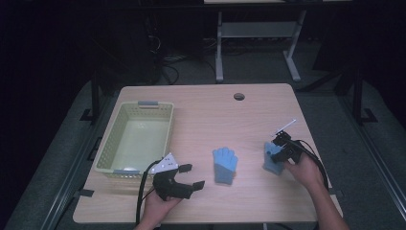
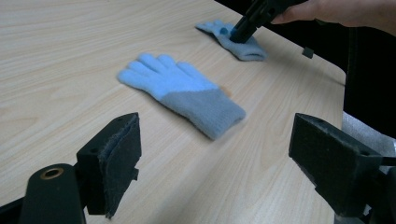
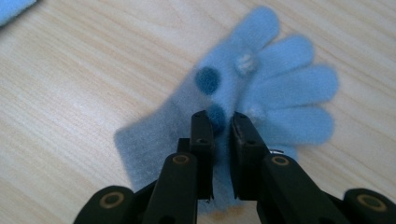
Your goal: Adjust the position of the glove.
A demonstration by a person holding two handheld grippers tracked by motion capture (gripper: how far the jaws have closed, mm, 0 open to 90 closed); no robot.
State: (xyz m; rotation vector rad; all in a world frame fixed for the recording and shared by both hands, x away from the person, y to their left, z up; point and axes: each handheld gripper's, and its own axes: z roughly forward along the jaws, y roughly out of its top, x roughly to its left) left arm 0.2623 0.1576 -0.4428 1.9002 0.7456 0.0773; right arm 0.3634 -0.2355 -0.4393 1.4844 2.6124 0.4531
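Grasp step: my right tool (image 3: 219,128) pinches shut on the knit of the right-hand light-blue woollen glove with dark dots (image 3: 261,98), flat on the wooden table (image 1: 201,110); left tool (image 1: 186,176) hovers wide; next, I judge, lift toward the pale-green plastic basket (image 1: 111,139).

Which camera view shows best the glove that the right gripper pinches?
The right gripper view: the pinched glove lies close, its dots clear, under the right gripper. The high view shows it small; the left gripper view shows it far away.

two gloves (image 1: 225,164) (image 1: 273,160), one basket (image 1: 115,125)
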